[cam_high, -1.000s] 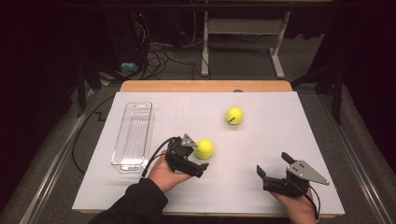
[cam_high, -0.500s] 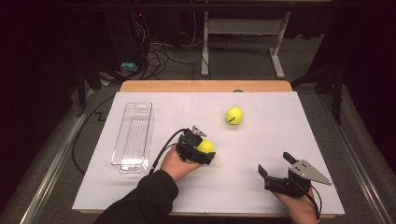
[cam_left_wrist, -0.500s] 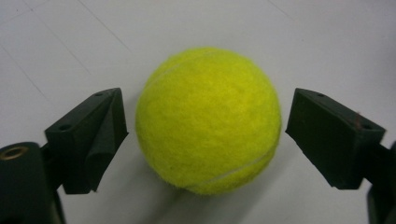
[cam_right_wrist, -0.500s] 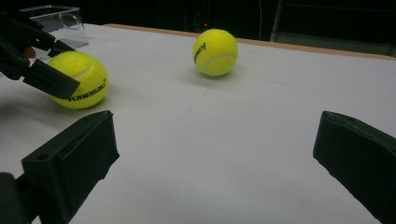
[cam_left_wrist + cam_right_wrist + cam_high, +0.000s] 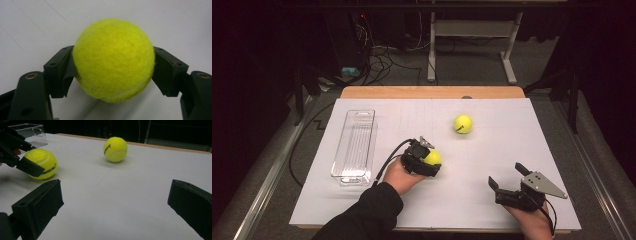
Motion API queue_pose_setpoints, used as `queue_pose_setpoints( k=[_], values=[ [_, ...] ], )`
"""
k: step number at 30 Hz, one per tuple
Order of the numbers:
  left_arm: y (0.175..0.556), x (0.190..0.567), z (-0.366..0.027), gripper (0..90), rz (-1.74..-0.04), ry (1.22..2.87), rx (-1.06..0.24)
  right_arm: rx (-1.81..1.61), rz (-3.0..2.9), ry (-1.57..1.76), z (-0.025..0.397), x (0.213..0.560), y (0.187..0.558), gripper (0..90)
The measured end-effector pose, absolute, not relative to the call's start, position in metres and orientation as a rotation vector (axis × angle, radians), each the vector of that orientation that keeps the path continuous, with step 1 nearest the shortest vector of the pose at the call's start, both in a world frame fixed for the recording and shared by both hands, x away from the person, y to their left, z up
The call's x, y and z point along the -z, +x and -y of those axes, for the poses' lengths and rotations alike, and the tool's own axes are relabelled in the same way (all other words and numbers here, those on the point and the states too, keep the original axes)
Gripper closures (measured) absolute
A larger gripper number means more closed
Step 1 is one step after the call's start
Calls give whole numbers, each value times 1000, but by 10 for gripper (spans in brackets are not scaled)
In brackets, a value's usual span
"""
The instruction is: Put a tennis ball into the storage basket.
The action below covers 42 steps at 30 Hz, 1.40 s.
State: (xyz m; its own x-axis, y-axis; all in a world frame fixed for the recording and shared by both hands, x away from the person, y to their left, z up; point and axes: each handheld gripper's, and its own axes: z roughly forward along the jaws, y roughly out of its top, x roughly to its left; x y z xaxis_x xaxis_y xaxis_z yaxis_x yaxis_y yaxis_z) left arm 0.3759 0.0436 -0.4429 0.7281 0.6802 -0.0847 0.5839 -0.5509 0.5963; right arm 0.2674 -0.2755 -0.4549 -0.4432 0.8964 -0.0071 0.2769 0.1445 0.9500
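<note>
— High view: where's the ball?
— The nearer tennis ball [image 5: 432, 157] sits mid-counter [image 5: 512, 150], gripped by the left gripper [image 5: 424, 161].
— Left gripper view?
— Jaws clamp its flanks (squarely between them).
— Right gripper view?
— The right gripper [image 5: 112, 207], jaws spread and empty, faces the far tennis ball [image 5: 115, 149].

Yellow-green tennis balls [image 5: 432, 157] [image 5: 463, 123] (black lettering), black tongs [image 5: 112, 72], white table [image 5: 492, 150], seemingly clear tray [image 5: 354, 145].
</note>
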Motion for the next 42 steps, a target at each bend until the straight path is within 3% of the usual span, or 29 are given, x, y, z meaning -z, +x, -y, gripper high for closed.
queue_pose_setpoints(
  k=[24, 42],
  values=[
    [359, 413, -73, 269, -944, 2435, -136, -1302, -1823, 1115, 275, 455, 266, 0],
    [342, 403, -84, 269, -909, 2611, -73, -1301, -1823, 1112, 274, 454, 265, 0]
  ],
)
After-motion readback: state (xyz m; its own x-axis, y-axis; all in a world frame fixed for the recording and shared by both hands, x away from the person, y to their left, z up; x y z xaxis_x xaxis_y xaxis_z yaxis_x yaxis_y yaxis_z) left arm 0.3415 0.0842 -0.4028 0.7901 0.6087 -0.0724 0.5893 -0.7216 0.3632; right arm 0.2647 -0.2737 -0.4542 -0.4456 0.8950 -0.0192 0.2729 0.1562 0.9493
